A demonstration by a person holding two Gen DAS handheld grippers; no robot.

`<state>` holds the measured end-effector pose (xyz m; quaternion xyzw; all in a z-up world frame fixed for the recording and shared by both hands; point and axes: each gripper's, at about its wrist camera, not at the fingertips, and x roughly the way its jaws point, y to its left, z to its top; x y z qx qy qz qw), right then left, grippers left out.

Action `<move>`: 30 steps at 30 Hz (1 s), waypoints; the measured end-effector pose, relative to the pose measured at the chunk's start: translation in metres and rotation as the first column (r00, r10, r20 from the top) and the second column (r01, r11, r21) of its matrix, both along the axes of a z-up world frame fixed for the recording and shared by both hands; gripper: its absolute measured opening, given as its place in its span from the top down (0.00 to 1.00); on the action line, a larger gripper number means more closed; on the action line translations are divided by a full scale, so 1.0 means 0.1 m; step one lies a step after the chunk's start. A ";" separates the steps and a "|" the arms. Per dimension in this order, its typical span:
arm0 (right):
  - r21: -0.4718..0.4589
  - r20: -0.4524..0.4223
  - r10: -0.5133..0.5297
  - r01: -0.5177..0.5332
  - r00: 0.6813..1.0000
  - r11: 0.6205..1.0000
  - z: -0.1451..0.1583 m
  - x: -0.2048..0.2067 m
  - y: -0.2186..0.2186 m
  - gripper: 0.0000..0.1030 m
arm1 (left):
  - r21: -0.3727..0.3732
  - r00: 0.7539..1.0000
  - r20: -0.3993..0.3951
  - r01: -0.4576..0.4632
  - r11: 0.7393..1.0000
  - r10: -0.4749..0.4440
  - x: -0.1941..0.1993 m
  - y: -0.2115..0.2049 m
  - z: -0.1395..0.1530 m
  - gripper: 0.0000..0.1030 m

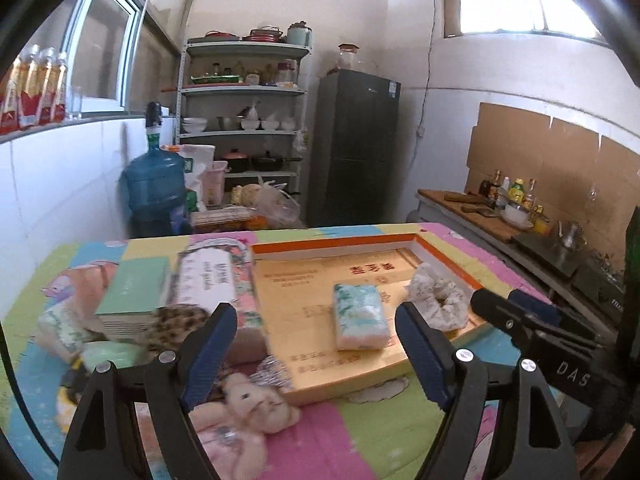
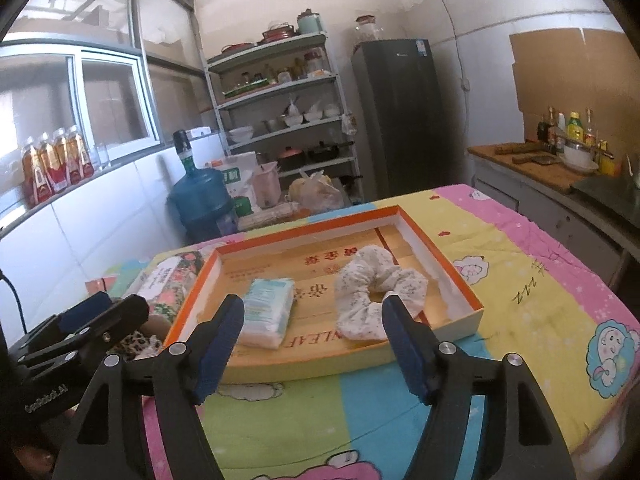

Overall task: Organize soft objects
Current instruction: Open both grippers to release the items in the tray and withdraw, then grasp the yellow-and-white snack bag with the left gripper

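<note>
Pale floral scrunchie (image 2: 378, 296), crumpled, beside tissue pack (image 2: 267, 312) in box (image 2: 460, 286)

My left gripper (image 1: 316, 352) and right gripper (image 2: 312, 344) look alike: black angular plastic arms, blue textured pads on the jaws, round silver screw heads at the pivots, white lettering printed along each black body.

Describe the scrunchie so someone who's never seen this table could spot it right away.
Find the shallow orange-rimmed box on the colourful bedsheet. Two things lie inside; the scrunchie is on the right. It is a ruffled white fabric ring, unlike the flat rectangular tissue pack beside it.
</note>
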<state>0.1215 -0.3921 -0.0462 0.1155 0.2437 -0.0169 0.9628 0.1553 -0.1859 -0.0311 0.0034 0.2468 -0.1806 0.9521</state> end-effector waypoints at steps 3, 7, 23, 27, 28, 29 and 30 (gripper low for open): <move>-0.004 0.008 0.018 -0.018 1.000 1.000 0.04 -0.03 0.13 0.29 | 0.006 1.000 0.004 -0.016 1.000 0.016 -0.05 0.09 0.01 0.22; -0.015 0.017 0.043 -0.042 0.999 0.999 0.07 -0.07 0.31 0.29 | 0.007 0.998 0.003 -0.055 0.998 0.055 -0.12 0.31 0.02 0.22; -0.076 0.027 0.144 -0.142 0.989 0.987 0.19 -0.14 1.16 0.29 | -0.035 0.983 0.005 -0.186 0.982 0.186 -0.31 1.35 0.01 0.22; -0.086 0.027 0.159 -0.156 0.987 0.984 0.22 -0.16 1.32 0.29 | -0.043 0.978 0.006 -0.210 0.977 0.211 -0.36 1.58 0.00 0.22; -0.088 0.029 0.164 -0.160 0.986 0.983 0.23 -0.17 1.35 0.29 | -0.043 0.976 0.006 -0.217 0.975 0.217 -0.37 1.63 -0.01 0.22; -0.090 0.030 0.168 -0.164 0.985 0.982 0.23 -0.17 1.39 0.29 | -0.043 0.975 0.005 -0.222 0.974 0.222 -0.38 1.69 -0.01 0.22; -0.092 0.030 0.172 -0.169 0.985 0.981 0.23 -0.17 1.44 0.29 | -0.043 0.974 0.005 -0.227 0.973 0.227 -0.38 1.73 -0.02 0.22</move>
